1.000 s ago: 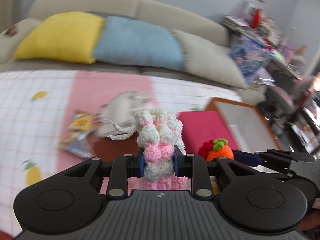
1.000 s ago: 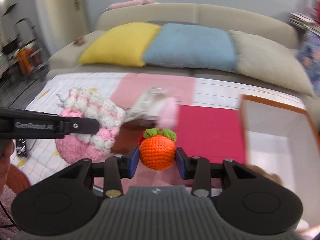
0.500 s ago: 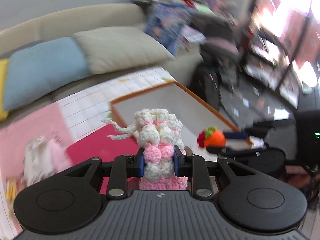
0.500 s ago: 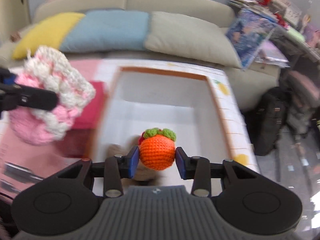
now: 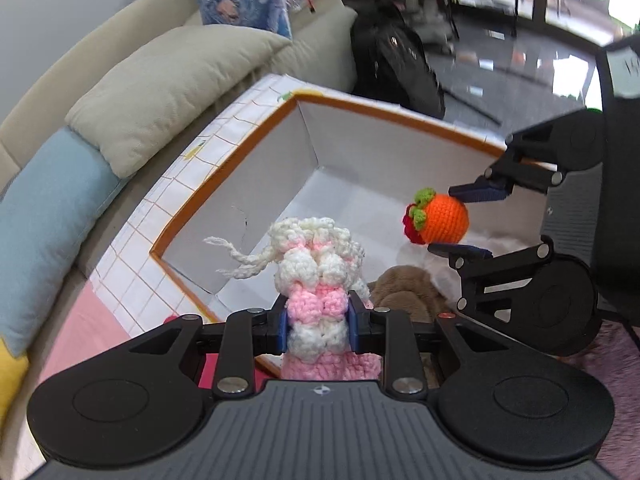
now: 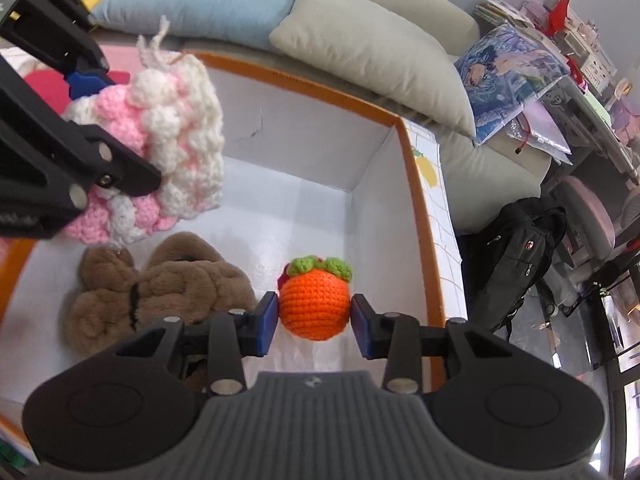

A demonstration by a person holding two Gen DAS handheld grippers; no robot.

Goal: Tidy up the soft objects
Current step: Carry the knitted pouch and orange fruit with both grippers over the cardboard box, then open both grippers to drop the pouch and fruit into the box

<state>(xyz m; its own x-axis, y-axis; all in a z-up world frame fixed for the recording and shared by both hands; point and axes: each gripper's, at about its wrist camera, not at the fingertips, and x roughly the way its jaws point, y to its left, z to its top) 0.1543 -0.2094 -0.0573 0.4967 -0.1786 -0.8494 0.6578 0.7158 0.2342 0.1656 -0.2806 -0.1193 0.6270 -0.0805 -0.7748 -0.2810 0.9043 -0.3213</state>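
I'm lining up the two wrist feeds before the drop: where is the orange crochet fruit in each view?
Left wrist: the orange crochet fruit is right of centre, held between the right gripper fingers, above the box interior.
Right wrist: the fruit is at lower centre, between that gripper's blue pads.
Shared landmark: the white box with the orange rim, with the brown plush toy lying inside.

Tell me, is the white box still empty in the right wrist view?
No, a brown plush toy already lies on the floor of the box, beside the orange ball held by the right gripper.
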